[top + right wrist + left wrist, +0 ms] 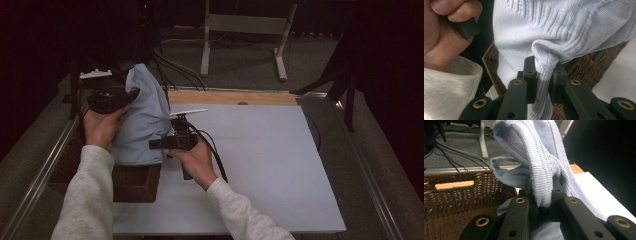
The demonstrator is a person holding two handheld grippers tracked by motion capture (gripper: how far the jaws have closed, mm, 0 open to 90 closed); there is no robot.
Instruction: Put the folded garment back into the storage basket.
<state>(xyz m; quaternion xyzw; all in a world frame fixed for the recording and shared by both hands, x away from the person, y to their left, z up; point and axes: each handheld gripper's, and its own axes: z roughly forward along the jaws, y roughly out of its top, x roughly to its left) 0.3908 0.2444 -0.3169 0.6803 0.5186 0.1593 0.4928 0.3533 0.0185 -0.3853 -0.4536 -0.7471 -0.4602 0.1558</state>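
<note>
A light blue ribbed knit garment (142, 120) hangs bunched above a brown wicker basket (135, 182) at the table's left. My left gripper (131, 94) is shut on an upper fold of the garment (541, 170), whose cloth runs down between its pads. My right gripper (156, 144) is shut on a lower fold of the garment (544, 67), pinched between its two black pads. In the right gripper view the other hand (444, 32) grips its handle at the upper left, with the basket (579, 70) behind the cloth.
A white board (260, 155) covers the table to the right of the basket, with a wooden strip (230, 97) along its far edge. Metal rails (40, 170) run down both table sides. Cables and a white stand (245, 30) lie on the floor beyond.
</note>
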